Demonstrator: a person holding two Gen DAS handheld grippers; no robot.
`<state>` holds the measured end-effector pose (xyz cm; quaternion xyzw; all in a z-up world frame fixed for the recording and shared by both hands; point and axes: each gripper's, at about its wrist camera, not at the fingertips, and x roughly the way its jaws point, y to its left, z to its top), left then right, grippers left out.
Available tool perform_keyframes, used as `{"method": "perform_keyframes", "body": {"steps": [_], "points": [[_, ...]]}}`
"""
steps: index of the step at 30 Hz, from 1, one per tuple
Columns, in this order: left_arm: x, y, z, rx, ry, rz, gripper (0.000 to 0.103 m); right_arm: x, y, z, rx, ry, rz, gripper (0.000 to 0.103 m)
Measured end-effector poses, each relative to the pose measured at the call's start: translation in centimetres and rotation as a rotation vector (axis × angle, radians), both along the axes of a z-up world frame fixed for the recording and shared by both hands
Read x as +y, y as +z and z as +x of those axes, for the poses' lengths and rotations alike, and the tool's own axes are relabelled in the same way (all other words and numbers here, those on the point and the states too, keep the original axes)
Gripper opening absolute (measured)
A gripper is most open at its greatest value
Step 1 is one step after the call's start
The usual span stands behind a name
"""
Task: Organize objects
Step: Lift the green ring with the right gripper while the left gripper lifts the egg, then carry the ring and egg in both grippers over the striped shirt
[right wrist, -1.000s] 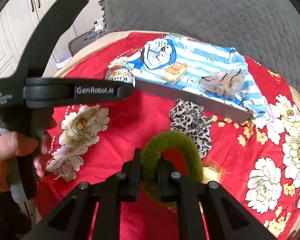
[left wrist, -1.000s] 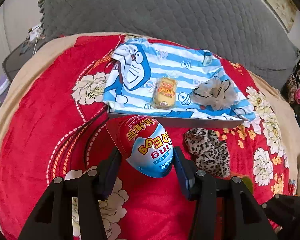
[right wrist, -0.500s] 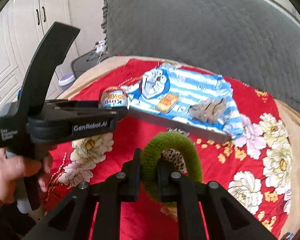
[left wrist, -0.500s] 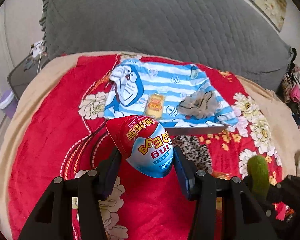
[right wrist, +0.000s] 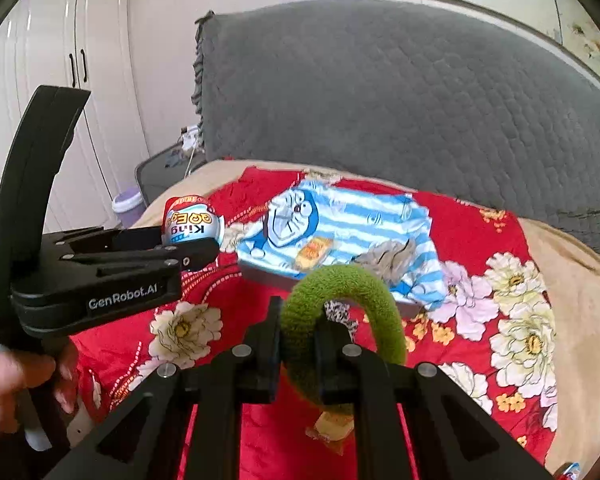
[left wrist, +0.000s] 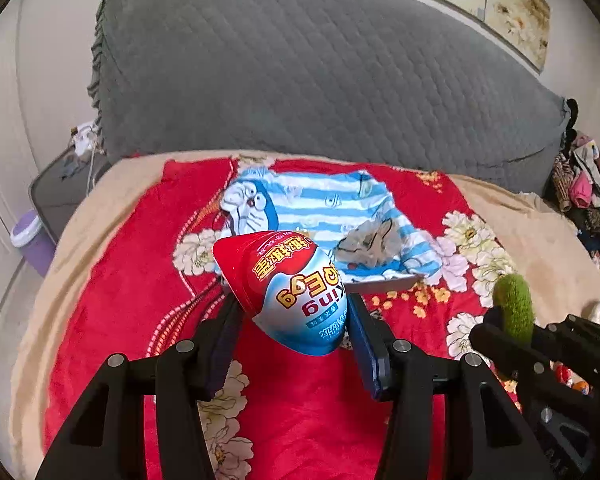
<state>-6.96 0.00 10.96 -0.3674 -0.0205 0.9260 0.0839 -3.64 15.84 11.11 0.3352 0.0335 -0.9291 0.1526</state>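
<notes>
While both tools hang above a bed spread with a red floral blanket (left wrist: 132, 280), the left gripper (left wrist: 294, 320) clamps a red, white and blue toy egg (left wrist: 288, 288) between its two pads, the jaws standing partway apart around its plastic shell. To the right, the right gripper (right wrist: 298, 340) pinches a green fuzzy hair tie (right wrist: 348, 292) with its jaws drawn almost together, the loop arching up and off to the right. Beyond them, near the middle of the blanket, lies a tray (right wrist: 268, 274) lined with a blue-and-white striped cartoon cloth (right wrist: 352, 220); on the cloth rest a small yellow snack packet (right wrist: 314, 249) and, to its right, a grey scrunchie (right wrist: 388, 258). A leopard-print scrunchie (right wrist: 338, 312) lies on the blanket just in front of the tray, partly hidden behind the green loop. A person's hand (right wrist: 16, 376) grips the left tool's handle at the near left. A grey quilted headboard (left wrist: 320, 72) fills the far side.
</notes>
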Motion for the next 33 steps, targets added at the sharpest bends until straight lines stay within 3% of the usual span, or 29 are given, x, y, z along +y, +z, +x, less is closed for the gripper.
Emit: {"method": "perform_keyframes", "body": {"steps": [11,33], "points": [[0.4,4.5,3.2,0.094,0.002,-0.004,0.054,0.7,4.6,1.9,0.114,-0.038,-0.012,0.013],[1.1,9.6,7.2,0.244,0.006,-0.035,0.053,0.3,11.1,3.3,0.261,-0.105,0.012,0.013]]}}
